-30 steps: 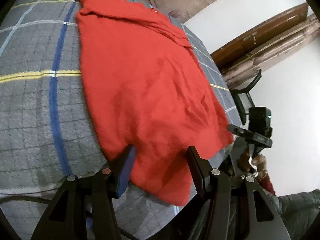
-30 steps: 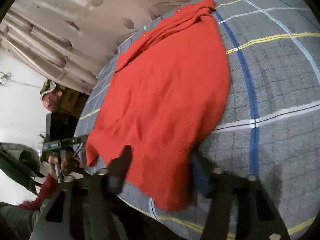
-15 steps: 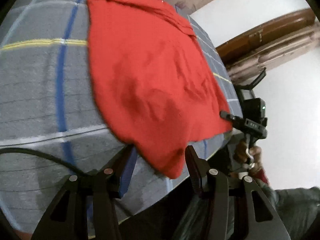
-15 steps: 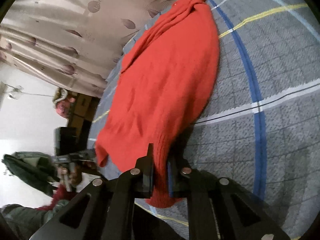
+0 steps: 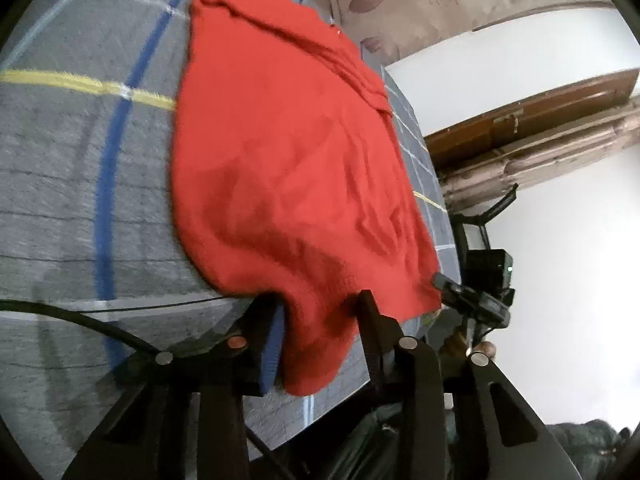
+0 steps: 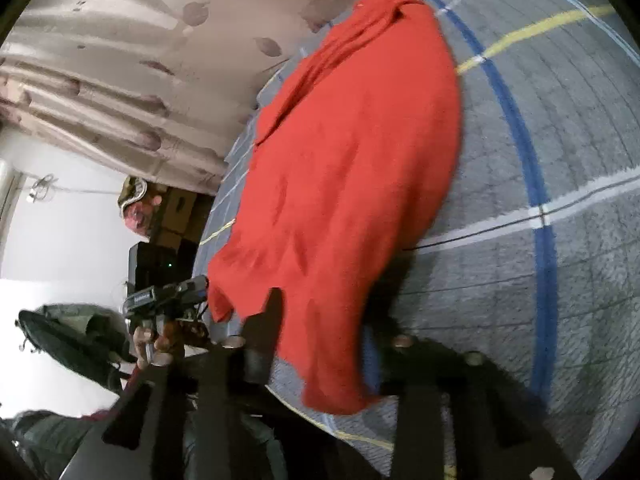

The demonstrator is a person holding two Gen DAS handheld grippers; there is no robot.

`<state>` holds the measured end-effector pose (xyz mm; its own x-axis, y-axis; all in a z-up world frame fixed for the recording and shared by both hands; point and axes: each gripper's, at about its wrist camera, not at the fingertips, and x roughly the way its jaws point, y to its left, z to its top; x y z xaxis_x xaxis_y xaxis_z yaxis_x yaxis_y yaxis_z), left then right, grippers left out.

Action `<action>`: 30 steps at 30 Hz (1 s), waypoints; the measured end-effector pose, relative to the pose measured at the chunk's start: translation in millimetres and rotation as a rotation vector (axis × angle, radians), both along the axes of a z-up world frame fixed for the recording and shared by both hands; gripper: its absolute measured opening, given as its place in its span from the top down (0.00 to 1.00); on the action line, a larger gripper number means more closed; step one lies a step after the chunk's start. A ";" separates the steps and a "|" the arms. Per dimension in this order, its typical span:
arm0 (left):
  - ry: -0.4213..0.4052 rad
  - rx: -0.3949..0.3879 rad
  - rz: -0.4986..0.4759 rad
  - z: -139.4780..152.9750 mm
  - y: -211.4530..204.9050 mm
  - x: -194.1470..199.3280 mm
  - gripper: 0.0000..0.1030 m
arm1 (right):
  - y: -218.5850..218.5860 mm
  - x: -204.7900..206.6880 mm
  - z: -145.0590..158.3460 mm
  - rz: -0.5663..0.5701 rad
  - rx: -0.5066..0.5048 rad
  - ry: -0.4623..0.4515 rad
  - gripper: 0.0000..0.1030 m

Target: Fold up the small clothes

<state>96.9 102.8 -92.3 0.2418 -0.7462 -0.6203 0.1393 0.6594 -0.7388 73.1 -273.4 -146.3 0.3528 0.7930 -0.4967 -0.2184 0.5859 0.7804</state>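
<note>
A red knit sweater [image 5: 288, 160] lies spread on a grey plaid blanket [image 5: 60, 184], its hem toward me. My left gripper [image 5: 320, 308] is open, its fingers on either side of the hem's left corner, which sags between them. In the right wrist view the same sweater [image 6: 352, 168] runs away from me. My right gripper [image 6: 324, 312] is open and blurred, with the hem's right corner hanging between its fingers. Each gripper shows in the other's view, at the far hem corner [image 5: 472, 300] [image 6: 168, 296].
The blanket's near edge [image 5: 320, 400] drops off just under the hem. A patterned curtain [image 6: 140, 60] hangs behind the bed. A dark wooden door frame [image 5: 540, 120] stands to the right. Boxes and a doll [image 6: 140, 208] sit by the far wall.
The right gripper, shut on the hem half a second ago, now stands open around it. The left gripper stays open around the hem, which has bunched and sagged toward me.
</note>
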 end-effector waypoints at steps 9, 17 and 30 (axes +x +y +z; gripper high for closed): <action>0.087 0.010 -0.088 -13.9 -17.0 0.6 0.60 | 10.4 6.1 10.8 0.044 -0.016 -0.036 0.24; -0.005 0.009 -0.011 -9.3 -18.5 -0.6 0.92 | 13.0 8.1 -3.2 0.012 -0.047 -0.029 0.90; -0.297 0.119 -0.015 70.5 -33.1 -8.1 0.92 | -4.8 3.5 62.8 -0.021 0.091 -0.171 0.92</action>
<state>88.8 69.7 -21.8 0.4145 -0.6776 -0.6075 0.3475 0.7348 -0.5825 76.6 -278.2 -83.5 0.4427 0.8237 -0.3543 -0.3409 0.5201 0.7832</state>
